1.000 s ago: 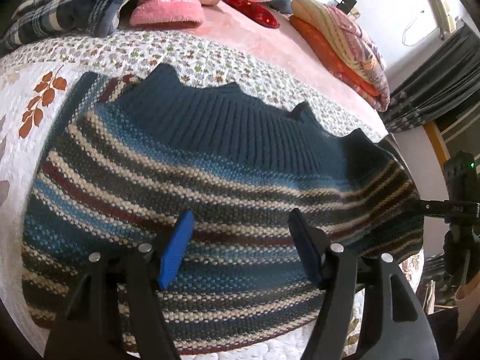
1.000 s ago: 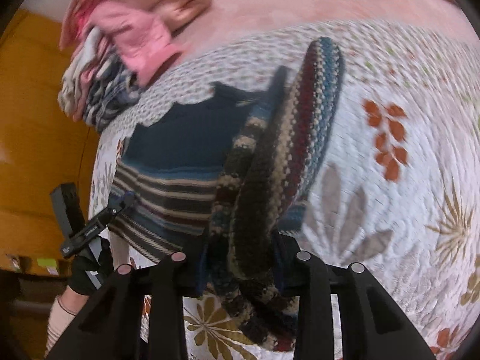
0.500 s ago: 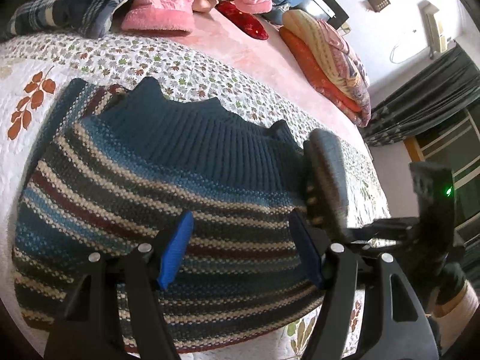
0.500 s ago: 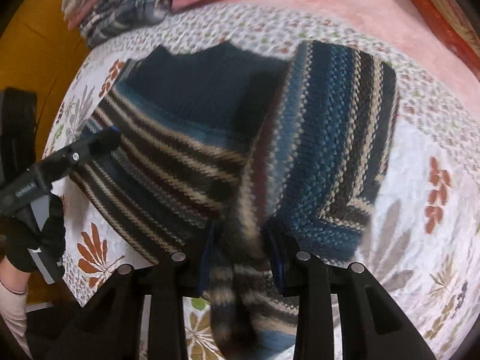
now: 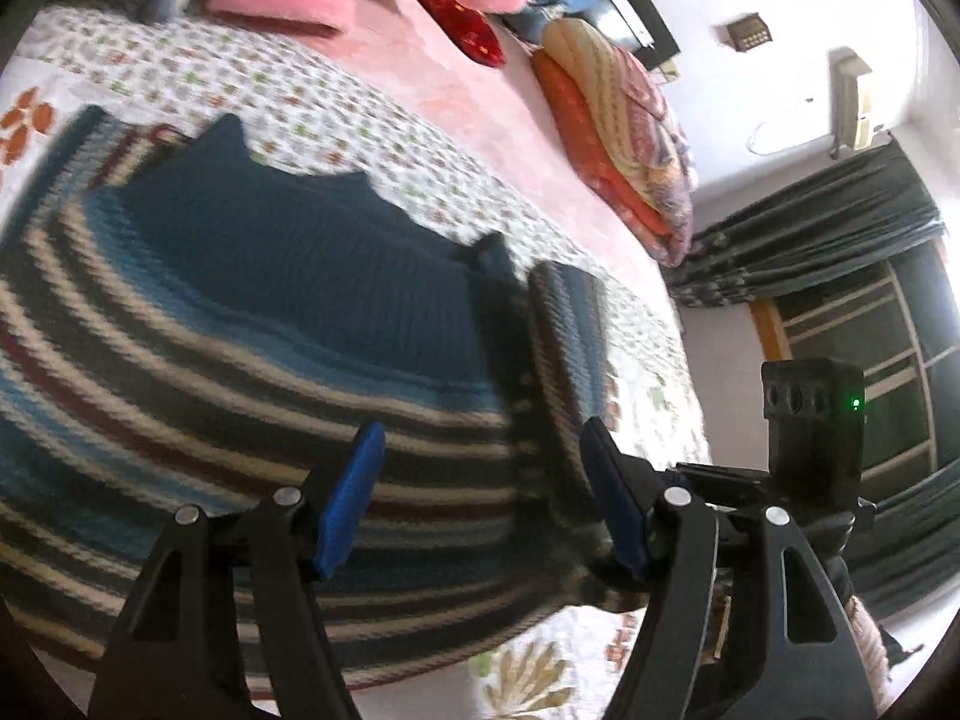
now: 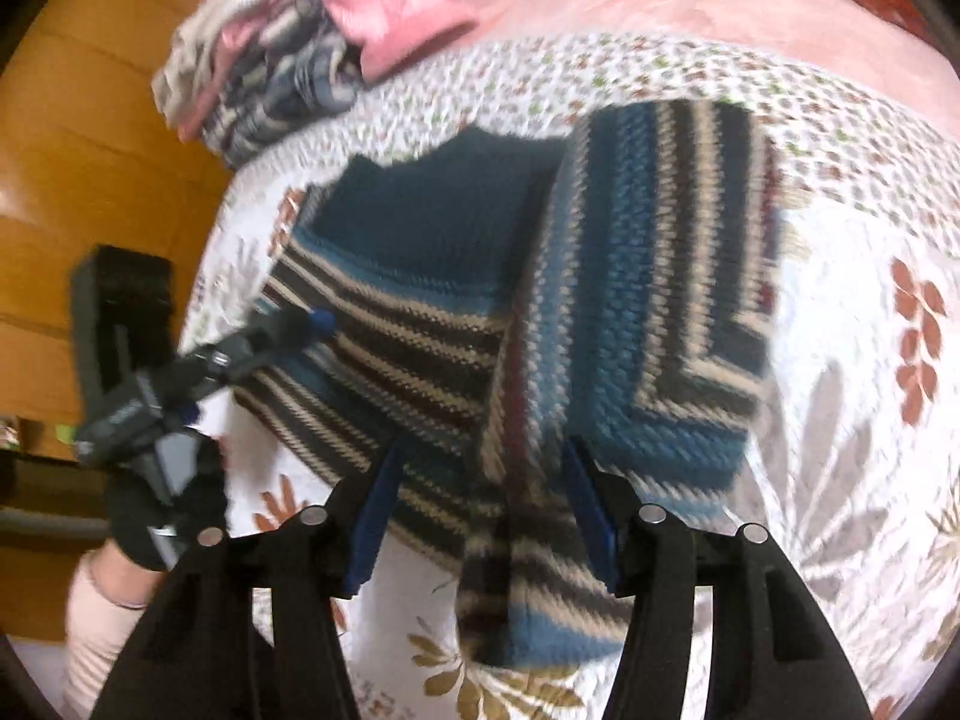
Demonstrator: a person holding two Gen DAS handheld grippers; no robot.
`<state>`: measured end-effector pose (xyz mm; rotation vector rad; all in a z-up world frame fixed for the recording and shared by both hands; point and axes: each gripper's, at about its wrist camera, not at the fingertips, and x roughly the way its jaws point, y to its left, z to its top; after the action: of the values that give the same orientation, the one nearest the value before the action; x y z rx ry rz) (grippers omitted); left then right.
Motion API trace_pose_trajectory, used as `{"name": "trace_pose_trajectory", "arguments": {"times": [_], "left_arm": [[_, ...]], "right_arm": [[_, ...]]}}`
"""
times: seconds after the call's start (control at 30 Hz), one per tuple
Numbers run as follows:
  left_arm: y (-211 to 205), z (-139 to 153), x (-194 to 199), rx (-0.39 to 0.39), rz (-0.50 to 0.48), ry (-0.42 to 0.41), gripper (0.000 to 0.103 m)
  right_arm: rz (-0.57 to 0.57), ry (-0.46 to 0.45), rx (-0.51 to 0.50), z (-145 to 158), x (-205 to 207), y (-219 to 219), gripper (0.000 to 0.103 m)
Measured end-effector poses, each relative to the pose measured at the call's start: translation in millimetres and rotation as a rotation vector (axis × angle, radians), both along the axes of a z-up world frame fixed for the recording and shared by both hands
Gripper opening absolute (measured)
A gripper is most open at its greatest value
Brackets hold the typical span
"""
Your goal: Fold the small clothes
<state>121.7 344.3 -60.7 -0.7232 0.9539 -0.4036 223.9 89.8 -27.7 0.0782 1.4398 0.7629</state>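
Observation:
A striped knit sweater [image 5: 240,360] with a dark blue ribbed top lies flat on the floral quilt [image 5: 372,120]. Its right sleeve [image 6: 648,300] is folded in over the body [image 6: 408,324]; in the left wrist view this sleeve [image 5: 564,324] stands as a raised fold at the sweater's right edge. My right gripper [image 6: 480,516] is open, and the sleeve's cuff end lies loose between its blue pads [image 6: 372,510]. My left gripper [image 5: 480,480] is open and hovers over the lower stripes, holding nothing. It also shows at the sweater's left edge as the left gripper [image 6: 288,330].
A pile of pink and plaid clothes [image 6: 288,60] sits at the far side of the bed. Folded orange quilts [image 5: 618,138] and a red cushion [image 5: 462,30] lie beyond. A gloved hand [image 6: 162,510] holds the left tool. Dark curtains [image 5: 840,240] hang at the right.
The right gripper carried the sleeve in over the sweater's body, then opened and let it go. The left gripper stayed open and drifted a little to the right.

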Motion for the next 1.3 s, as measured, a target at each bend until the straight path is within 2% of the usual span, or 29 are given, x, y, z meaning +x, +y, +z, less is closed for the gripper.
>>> {"name": "trace_pose_trajectory", "arguments": {"times": [0.13, 0.23, 0.37, 0.47, 0.53, 0.63, 0.7, 0.73, 0.77, 0.87, 1.03, 1.3], "left_arm": [[-35, -8, 11, -0.059, -0.065, 0.033, 0.072], [-60, -20, 18, -0.057, -0.101, 0.071, 0.073], [-87, -35, 26, -0.067, -0.127, 0.109, 0.073], [-99, -40, 29, -0.07, -0.139, 0.124, 0.073], [-104, -43, 32, -0.084, -0.135, 0.137, 0.073], [-110, -50, 38, -0.101, -0.135, 0.161, 0.072], [-114, -51, 42, -0.098, -0.127, 0.167, 0.067], [-114, -50, 43, -0.088, -0.129, 0.171, 0.06], [-117, -51, 45, -0.068, -0.13, 0.177, 0.046], [-119, -52, 47, -0.043, -0.125, 0.17, 0.036], [-117, -42, 45, -0.033, -0.103, 0.136, 0.029], [-86, -2, 31, -0.057, -0.096, 0.026, 0.026]], "right_arm": [[-0.062, 0.004, 0.023, 14, 0, -39, 0.057], [-0.101, 0.008, 0.03, 16, -6, -74, 0.057], [-0.134, 0.03, 0.018, 0, -16, -108, 0.057], [-0.184, 0.059, 0.057, -18, -19, -129, 0.057], [-0.215, 0.096, 0.043, -29, -16, -135, 0.057], [-0.225, 0.085, 0.048, -31, -13, -138, 0.057], [-0.219, 0.082, 0.056, -29, -13, -136, 0.057], [-0.216, 0.08, 0.058, -28, -13, -134, 0.057], [-0.213, 0.077, 0.062, -27, -13, -133, 0.057], [-0.204, 0.077, 0.053, -29, -15, -128, 0.057], [-0.193, 0.07, 0.03, -32, -17, -122, 0.057], [-0.179, 0.067, 0.027, -33, -23, -117, 0.057]]}}
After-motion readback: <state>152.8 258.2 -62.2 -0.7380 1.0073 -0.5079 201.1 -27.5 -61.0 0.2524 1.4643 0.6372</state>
